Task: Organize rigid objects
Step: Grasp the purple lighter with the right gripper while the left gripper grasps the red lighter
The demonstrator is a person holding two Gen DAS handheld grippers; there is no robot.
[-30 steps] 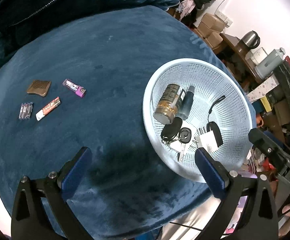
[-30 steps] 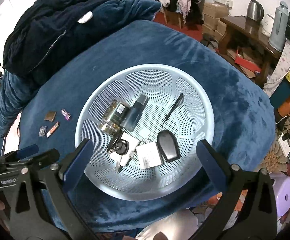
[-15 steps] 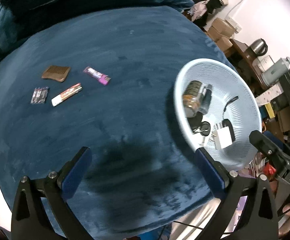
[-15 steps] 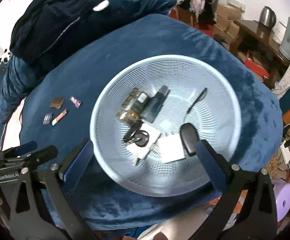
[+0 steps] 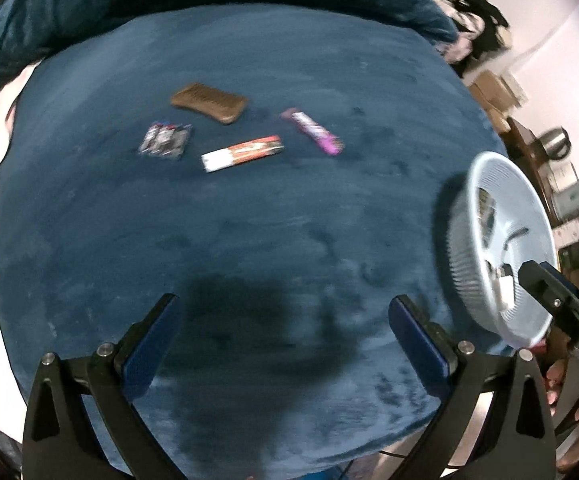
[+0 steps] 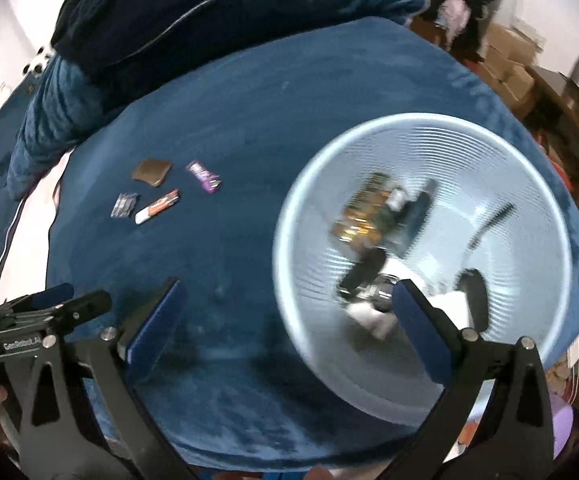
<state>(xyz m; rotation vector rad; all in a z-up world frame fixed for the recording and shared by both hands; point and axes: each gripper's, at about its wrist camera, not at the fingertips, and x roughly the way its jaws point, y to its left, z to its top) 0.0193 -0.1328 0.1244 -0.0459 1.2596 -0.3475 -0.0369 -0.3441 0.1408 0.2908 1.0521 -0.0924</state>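
Blue-padded jaws on both grippers stand wide, nothing between them. Left gripper (image 5: 283, 320) hangs over bare blue velvet cloth (image 5: 249, 240); right gripper (image 6: 285, 300) sits at the near-left rim of the pale blue basket (image 6: 509, 152), w/ one finger over its contents. Basket holds a jar (image 6: 363, 216), dark bottle (image 6: 419, 212), keys, a fob; blurred. Well apart, far left on the cloth: wooden comb (image 5: 209, 103), battery pack (image 5: 165, 141), red/white lighter (image 5: 242, 153), purple lighter (image 5: 312, 131), close together, none touching.
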